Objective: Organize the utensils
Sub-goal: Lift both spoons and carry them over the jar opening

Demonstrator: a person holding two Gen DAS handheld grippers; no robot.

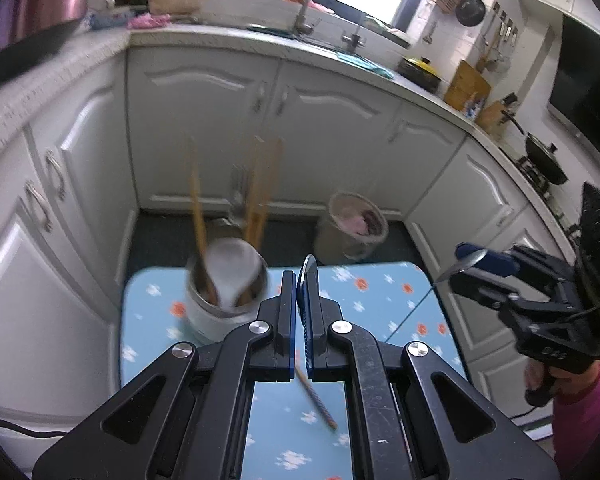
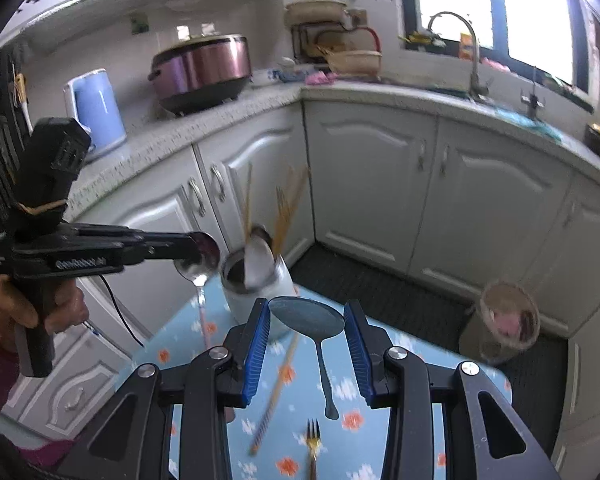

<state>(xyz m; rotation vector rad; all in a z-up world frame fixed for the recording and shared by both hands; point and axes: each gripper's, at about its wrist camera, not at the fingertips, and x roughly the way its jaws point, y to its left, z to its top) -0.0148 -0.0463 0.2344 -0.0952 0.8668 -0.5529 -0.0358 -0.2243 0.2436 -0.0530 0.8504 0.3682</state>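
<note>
Spoons fill both grippers: the left gripper (image 1: pixel 300 292) is clamped thin on a spoon bowl (image 2: pixel 198 258) held edge-on, and the right gripper (image 2: pixel 307 320) grips a large spoon (image 2: pixel 308 317) by its bowl, handle hanging. Both tilt down above the floral table (image 1: pixel 364 292), near the utensil holder (image 1: pixel 226 280) with its chopsticks (image 1: pixel 260 188). Each handle should probably enter the holder first, 1 at a time, clear of the ladle (image 2: pixel 258 264).

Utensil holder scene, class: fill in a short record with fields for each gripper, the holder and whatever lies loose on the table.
left gripper: shut on a spoon, gripped by its bowl
right gripper: shut on a larger spoon, its handle hanging down
utensil holder: upright on the floral table, holding chopsticks and a white spoon
loose on table: one chopstick, one fork
</note>
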